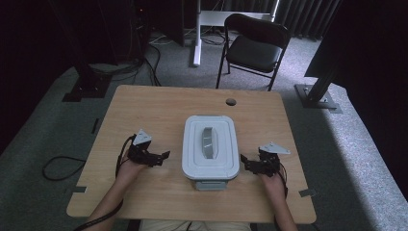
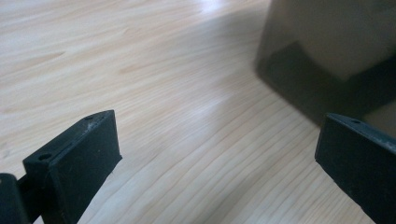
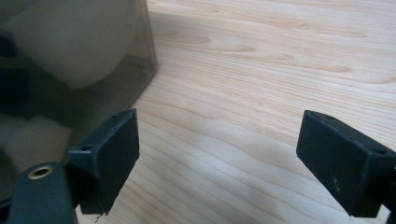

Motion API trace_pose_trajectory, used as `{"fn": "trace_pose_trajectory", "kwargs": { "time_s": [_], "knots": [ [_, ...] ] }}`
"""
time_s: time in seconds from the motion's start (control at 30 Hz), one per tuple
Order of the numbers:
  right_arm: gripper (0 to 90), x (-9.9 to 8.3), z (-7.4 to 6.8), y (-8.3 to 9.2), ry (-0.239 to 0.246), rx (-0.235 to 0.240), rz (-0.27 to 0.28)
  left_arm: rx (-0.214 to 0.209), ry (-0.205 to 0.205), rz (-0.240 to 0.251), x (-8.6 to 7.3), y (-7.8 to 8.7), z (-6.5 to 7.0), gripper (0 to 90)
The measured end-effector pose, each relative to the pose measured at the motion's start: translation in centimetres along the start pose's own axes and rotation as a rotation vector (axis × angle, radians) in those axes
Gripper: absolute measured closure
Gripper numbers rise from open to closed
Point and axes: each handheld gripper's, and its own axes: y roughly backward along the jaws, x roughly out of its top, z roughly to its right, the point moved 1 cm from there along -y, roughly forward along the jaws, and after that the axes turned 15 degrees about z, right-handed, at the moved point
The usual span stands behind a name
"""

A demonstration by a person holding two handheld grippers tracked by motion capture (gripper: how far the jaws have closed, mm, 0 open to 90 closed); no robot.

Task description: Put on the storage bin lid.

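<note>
Resting at the middle of the pale wooden desk [image 1: 144, 110], the white rectangular plastic lidded container [image 1: 210, 147] sat between both tools; the left gripper [image 1: 161, 157] lay near its left side, the right gripper [image 1: 244, 160] just beside its right, each with fingers spread and holding nothing

Overhead view; claw views beside box [image 1: 210, 147].

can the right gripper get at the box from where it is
Probably yes. The right gripper sits open just beside the box, jaws pointing at its side wall, with bare table between them and nothing in the way.
</note>
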Motion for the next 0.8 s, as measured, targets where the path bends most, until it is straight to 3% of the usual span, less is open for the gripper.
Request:
{"fn": "trace_pose_trajectory", "kwargs": {
  "time_s": [0.6,0.8],
  "knots": [
    [12.8,-0.5,2.6,2.2,-0.006,-0.105,0.015,0.078,0.049,-0.023,-1.9,3.4,-2.3,0.6],
    [13.1,-0.9,3.5,3.0,-0.015,-0.145,0.004,0.156,0.042,-0.038,-2.4,4.9,-2.9,0.6]
  ]
}}
